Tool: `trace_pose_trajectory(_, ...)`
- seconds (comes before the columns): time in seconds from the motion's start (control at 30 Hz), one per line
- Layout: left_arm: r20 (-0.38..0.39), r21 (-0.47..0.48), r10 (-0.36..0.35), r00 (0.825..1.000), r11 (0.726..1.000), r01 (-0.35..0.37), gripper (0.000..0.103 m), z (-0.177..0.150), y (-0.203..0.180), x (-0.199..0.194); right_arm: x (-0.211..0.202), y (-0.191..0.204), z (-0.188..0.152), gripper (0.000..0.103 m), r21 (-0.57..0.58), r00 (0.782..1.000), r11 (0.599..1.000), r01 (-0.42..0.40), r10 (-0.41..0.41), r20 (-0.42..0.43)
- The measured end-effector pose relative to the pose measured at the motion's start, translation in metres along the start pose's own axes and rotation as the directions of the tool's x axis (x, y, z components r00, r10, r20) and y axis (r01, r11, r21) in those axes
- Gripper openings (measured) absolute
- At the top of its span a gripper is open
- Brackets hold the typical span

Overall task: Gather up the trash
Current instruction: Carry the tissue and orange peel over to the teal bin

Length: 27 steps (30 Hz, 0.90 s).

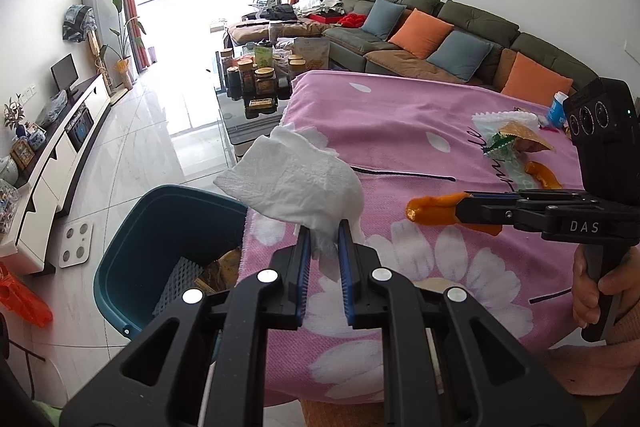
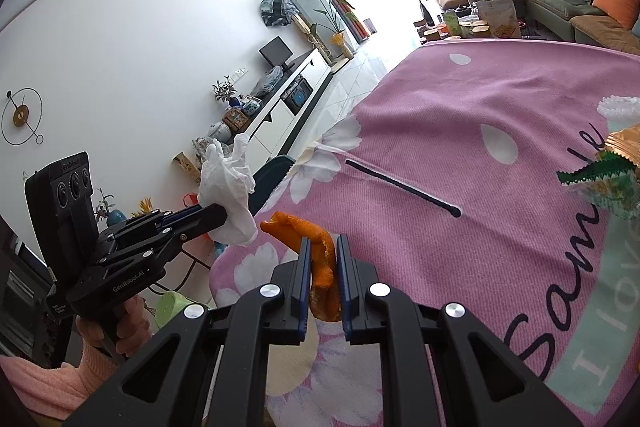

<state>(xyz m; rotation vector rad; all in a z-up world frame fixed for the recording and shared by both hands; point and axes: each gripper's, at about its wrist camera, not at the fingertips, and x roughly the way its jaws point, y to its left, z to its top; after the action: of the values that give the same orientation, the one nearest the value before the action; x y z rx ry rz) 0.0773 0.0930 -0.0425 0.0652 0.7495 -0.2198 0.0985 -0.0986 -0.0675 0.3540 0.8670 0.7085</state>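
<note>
Two grippers are counted, the left gripper point(image 1: 324, 239) and the right gripper point(image 1: 460, 207), each with two fingers point(image 1: 303, 247). One crumpled white tissue point(image 1: 296, 183) and two orange peel pieces are counted, one point(image 1: 434, 211) clamped and one point(image 1: 542, 175) lying on the pink cloth point(image 1: 400, 131), plus one small pile of wrappers point(image 1: 512, 135) too jumbled for a piece count. One teal bin point(image 1: 132, 247), one sofa point(image 1: 472, 27) carrying five cushions (three orange point(image 1: 420, 33), two blue point(image 1: 384, 17)), one monitor point(image 1: 64, 71) and one floor scale point(image 1: 76, 243) are also tallied.
</note>
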Motion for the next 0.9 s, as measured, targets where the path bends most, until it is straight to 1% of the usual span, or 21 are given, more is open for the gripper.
trace_pose_trajectory(0.3, -0.003, -0.015, 0.031, 1.0, 0.999, -0.031, 0.014, -0.001, 0.018, -0.001, 0.021, 0.015, 0.013, 0.011, -0.024, 0.999, 0.999, -0.026, 0.025, -0.034)
trace_pose_trajectory(0.9, -0.01, -0.066, 0.125, 0.992, 0.99, -0.125, 0.014, -0.002, 0.067, -0.006, 0.059, 0.044, 0.033, 0.011, -0.082, 0.995, 0.994, -0.07, 0.063, -0.083)
